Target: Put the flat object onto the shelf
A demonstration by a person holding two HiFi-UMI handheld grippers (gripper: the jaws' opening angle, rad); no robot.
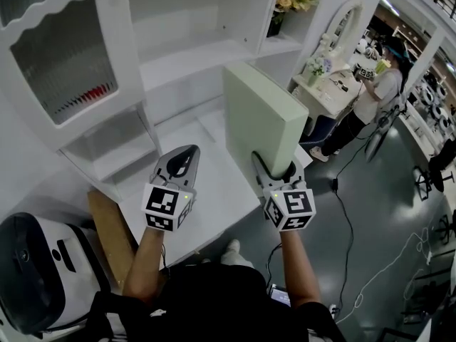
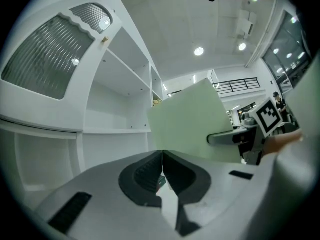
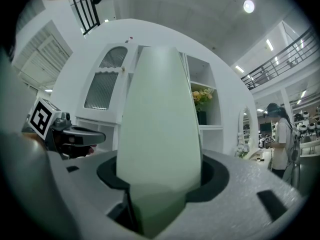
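Right hand-held gripper (image 1: pixel 275 171) clamped on lower edge of pale green flat board (image 1: pixel 260 116), which stands upright just before white shelf unit (image 1: pixel 187 57). Left hand-held gripper (image 1: pixel 179 161): jaws together, empty.

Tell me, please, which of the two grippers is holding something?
The right gripper: its jaws clamp the lower edge of the upright pale green panel. The left gripper has its jaws together on nothing.

Glossy floor (image 1: pixel 385 205) (dark grey) at right; far right, a white dressing table (image 1: pixel 324 104) with oval mirror (image 1: pixel 343 26); round ceiling lights (image 2: pixel 199 51).
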